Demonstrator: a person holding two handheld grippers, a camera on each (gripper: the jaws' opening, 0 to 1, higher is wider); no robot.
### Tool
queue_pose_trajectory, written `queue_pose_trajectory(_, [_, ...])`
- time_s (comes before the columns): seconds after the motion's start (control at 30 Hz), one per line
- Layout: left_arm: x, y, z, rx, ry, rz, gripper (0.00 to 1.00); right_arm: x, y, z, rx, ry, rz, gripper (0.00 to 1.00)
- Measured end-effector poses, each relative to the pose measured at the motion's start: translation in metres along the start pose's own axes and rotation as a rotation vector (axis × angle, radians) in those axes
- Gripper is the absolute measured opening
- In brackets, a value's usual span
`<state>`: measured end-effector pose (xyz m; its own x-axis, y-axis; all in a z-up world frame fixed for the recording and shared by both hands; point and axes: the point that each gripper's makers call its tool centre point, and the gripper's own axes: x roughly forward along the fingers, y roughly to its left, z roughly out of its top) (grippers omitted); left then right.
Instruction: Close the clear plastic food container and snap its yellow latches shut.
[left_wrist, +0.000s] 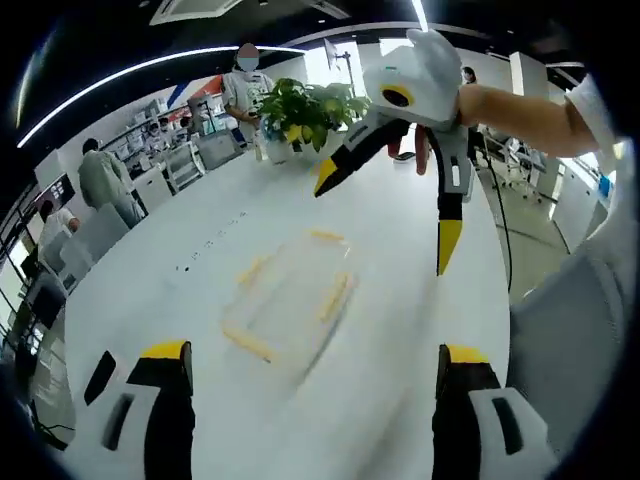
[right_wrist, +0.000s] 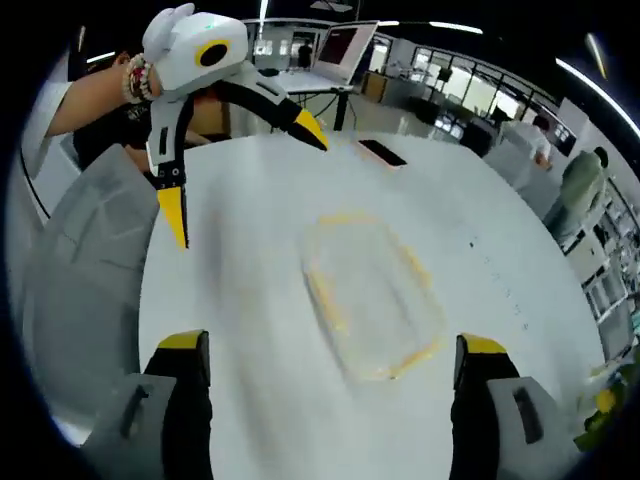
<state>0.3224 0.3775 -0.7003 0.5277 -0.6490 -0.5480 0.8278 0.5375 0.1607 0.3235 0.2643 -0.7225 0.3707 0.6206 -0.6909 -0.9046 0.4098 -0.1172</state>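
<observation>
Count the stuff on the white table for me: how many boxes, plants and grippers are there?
Clear plastic food container: 1
Potted plant: 1
Grippers: 2, the left gripper and the right gripper, both open above the table
Total: 4

left hand-held gripper (left_wrist: 312, 362): jaws apart | right hand-held gripper (right_wrist: 333, 352): jaws apart

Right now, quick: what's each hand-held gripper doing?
Left hand-held gripper: open, holding nothing, above the table.
Right hand-held gripper: open, holding nothing, above the clear container.
</observation>
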Motion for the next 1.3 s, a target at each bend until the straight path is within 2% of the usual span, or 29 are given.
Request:
queue_pose_trajectory(0.03, [-0.007, 0.003, 0.002, 0.000, -0.024, 0.024, 0.99, -0.002, 0.000, 0.003, 0.016, -0.019, -0.029, 0.99])
queue_pose_trajectory(0.13, [-0.034, 0.001, -0.009, -0.028, -0.021, 0.043, 0.99, -0.009, 0.004, 0.008, 0.073, -0.063, -0.102, 0.99])
queue_pose_trajectory(0.27, [-0.061, -0.003, -0.019, -0.042, -0.043, 0.064, 0.99, -0.019, 0.017, 0.015, 0.171, -0.142, -0.162, 0.96])
queue_pose_trajectory(0.33, [-0.073, -0.005, -0.024, -0.044, -0.052, 0.073, 0.99, -0.025, 0.028, 0.023, 0.217, -0.206, -0.167, 0.94])
queue_pose_trajectory(0.43, [-0.097, -0.003, -0.027, -0.054, -0.113, 0.116, 0.99, -0.033, 0.043, 0.028, 0.316, -0.278, -0.179, 0.86])
queue_pose_trajectory(0.5, [-0.112, -0.002, -0.026, -0.081, -0.177, 0.152, 0.99, -0.038, 0.048, 0.029, 0.382, -0.331, -0.208, 0.88])
queue_pose_trajectory(0.57, [-0.123, -0.003, -0.028, -0.106, -0.213, 0.160, 0.99, -0.045, 0.044, 0.027, 0.419, -0.375, -0.274, 0.91])
queue_pose_trajectory(0.6, [-0.130, -0.003, -0.032, -0.116, -0.221, 0.170, 0.99, -0.051, 0.040, 0.023, 0.446, -0.412, -0.332, 0.93])
queue_pose_trajectory(0.67, [-0.140, -0.001, -0.038, -0.118, -0.237, 0.209, 0.99, -0.059, 0.039, 0.012, 0.525, -0.432, -0.387, 0.95])
queue_pose_trajectory(0.77, [-0.153, -0.006, -0.044, -0.151, -0.273, 0.228, 0.99, -0.073, 0.044, 0.003, 0.641, -0.512, -0.425, 0.92])
queue_pose_trajectory(0.83, [-0.159, -0.011, -0.053, -0.219, -0.287, 0.225, 0.99, -0.084, 0.046, 0.000, 0.679, -0.591, -0.461, 0.93])
queue_pose_trajectory(0.87, [-0.161, -0.011, -0.057, -0.236, -0.297, 0.233, 0.99, -0.086, 0.049, -0.004, 0.686, -0.607, -0.468, 0.93])
queue_pose_trajectory(0.9, [-0.163, -0.013, -0.062, -0.241, -0.305, 0.236, 0.99, -0.087, 0.053, -0.011, 0.717, -0.611, -0.477, 0.94])
queue_pose_trajectory(1.0, [-0.164, -0.016, -0.077, -0.260, -0.281, 0.257, 0.99, -0.083, 0.064, -0.026, 0.767, -0.563, -0.479, 0.92])
queue_pose_trajectory(1.1, [-0.166, -0.019, -0.085, -0.291, -0.296, 0.255, 0.99, -0.080, 0.076, -0.029, 0.731, -0.550, -0.504, 0.91])
queue_pose_trajectory(1.23, [-0.167, -0.016, -0.097, -0.346, -0.300, 0.271, 0.99, -0.069, 0.093, -0.031, 0.701, -0.507, -0.492, 0.90])
queue_pose_trajectory(1.3, [-0.168, -0.017, -0.098, -0.371, -0.317, 0.270, 0.99, -0.068, 0.095, -0.032, 0.645, -0.463, -0.495, 0.87])
